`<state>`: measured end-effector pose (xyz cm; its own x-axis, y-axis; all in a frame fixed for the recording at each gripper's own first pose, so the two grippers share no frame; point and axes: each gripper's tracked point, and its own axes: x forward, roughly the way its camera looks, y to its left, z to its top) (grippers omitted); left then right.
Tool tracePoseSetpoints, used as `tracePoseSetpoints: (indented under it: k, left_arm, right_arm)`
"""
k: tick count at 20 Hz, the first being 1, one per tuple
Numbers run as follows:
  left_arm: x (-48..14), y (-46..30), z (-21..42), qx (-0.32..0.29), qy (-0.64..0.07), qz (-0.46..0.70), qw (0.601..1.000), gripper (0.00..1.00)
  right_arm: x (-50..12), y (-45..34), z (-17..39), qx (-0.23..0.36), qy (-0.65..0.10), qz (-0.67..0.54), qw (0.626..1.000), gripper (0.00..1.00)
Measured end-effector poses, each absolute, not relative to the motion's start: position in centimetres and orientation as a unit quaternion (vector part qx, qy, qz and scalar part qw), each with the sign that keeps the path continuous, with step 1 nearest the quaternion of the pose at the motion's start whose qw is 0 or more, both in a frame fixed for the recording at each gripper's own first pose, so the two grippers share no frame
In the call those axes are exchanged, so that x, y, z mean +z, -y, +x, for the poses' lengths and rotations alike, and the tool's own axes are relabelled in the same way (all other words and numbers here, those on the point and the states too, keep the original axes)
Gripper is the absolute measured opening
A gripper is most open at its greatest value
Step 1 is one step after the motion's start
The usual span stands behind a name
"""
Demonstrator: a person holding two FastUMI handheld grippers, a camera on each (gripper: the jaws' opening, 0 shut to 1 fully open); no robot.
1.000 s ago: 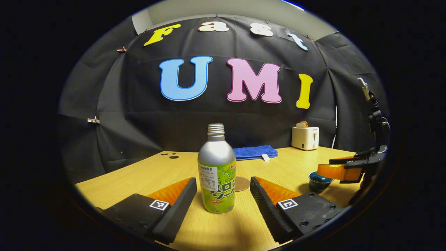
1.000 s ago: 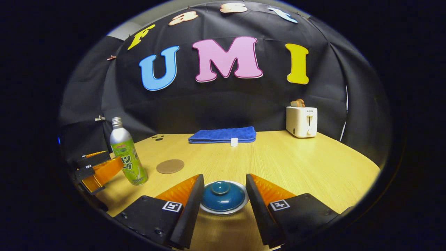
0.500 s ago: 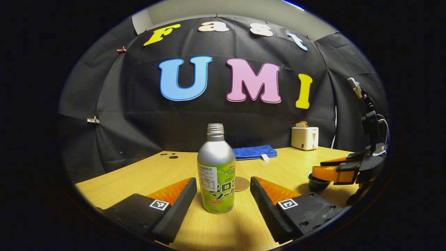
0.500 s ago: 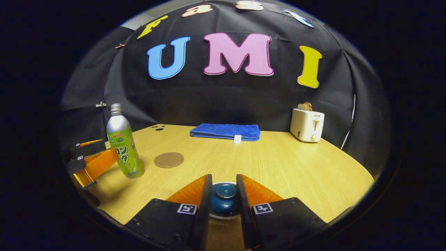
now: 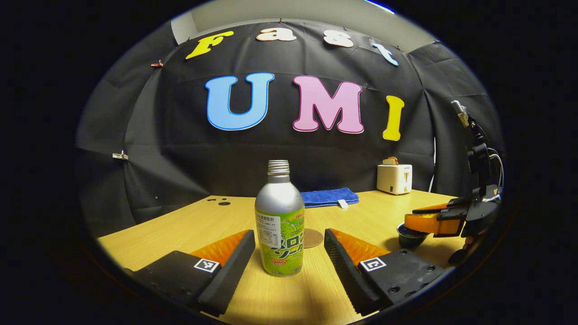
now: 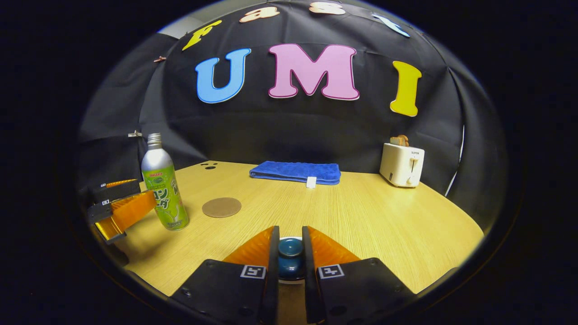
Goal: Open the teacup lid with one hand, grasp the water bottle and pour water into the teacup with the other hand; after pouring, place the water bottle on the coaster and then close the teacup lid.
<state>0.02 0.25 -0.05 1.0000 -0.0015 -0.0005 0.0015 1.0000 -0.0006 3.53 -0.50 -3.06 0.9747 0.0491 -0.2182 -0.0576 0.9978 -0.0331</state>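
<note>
Teacup lid (image 6: 290, 253) comes first, but the left gripper view starts with the water bottle (image 5: 279, 221): it stands upright on the bench (image 5: 180, 230), capless, just ahead of the left gripper (image 5: 284, 255), whose jaws are spread wide on either side of it and touch nothing. The round coaster (image 5: 314, 238) lies flat just behind the bottle, partly hidden by it. Off to the right, the right gripper (image 5: 429, 223) sits low over the dark teacup (image 5: 408, 234), covering its top. A folded blue towel (image 5: 329, 197) and a white toaster (image 5: 394, 178) with toast in its slot stand at the back, well clear.

In the right gripper view, the jaws are closed in on the lid's knob, one finger on each side and apparently pressing it; the cup's pale rim just shows beneath. I judge the step to be taking the lid off. Done well, that means a straight lift so the cup is not dragged or tipped, then holding the lid aside, clear of the pouring path. The bottle (image 6: 163, 189) stands upright to the left with the left gripper (image 6: 119, 210) beside it, and the coaster (image 6: 221, 207) lies bare between bottle and cup. The towel (image 6: 295, 171) and toaster (image 6: 402, 164) are far behind.

Whether the bottle holds water cannot be told through its metal wall, nor what is in the covered cup.
</note>
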Motion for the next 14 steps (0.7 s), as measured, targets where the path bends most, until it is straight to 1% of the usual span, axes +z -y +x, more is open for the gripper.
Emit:
tracePoseSetpoints:
  k: [1, 2, 3, 9, 14]
  left_arm:
    - [0.0, -0.3, 0.0, -0.001, 0.000, 0.000, 1.000, 0.97]
    - [0.0, -0.3, 0.0, -0.001, 0.000, 0.000, 1.000, 0.97]
    - [0.0, -0.3, 0.0, -0.001, 0.000, 0.000, 1.000, 0.97]
    - [-0.1, -0.8, 0.3, 0.009, -0.001, 0.000, 1.000, 0.97]
    - [-0.1, -1.7, 2.4, 0.010, -0.001, 0.000, 1.000, 0.97]
  right_arm:
    - [-2.7, 0.6, 3.5, 0.025, -0.103, -0.020, 0.994, 0.27]
    - [-2.3, 0.7, 3.6, 0.024, -0.096, -0.019, 0.995, 0.22]
    - [-2.0, 0.7, 3.6, 0.025, -0.091, -0.018, 0.995, 0.27]
    - [0.3, 1.4, 2.8, 0.028, -0.066, 0.004, 0.997, 0.27]
    - [3.1, 4.3, 1.3, 0.017, -0.029, 0.017, 0.999, 0.27]
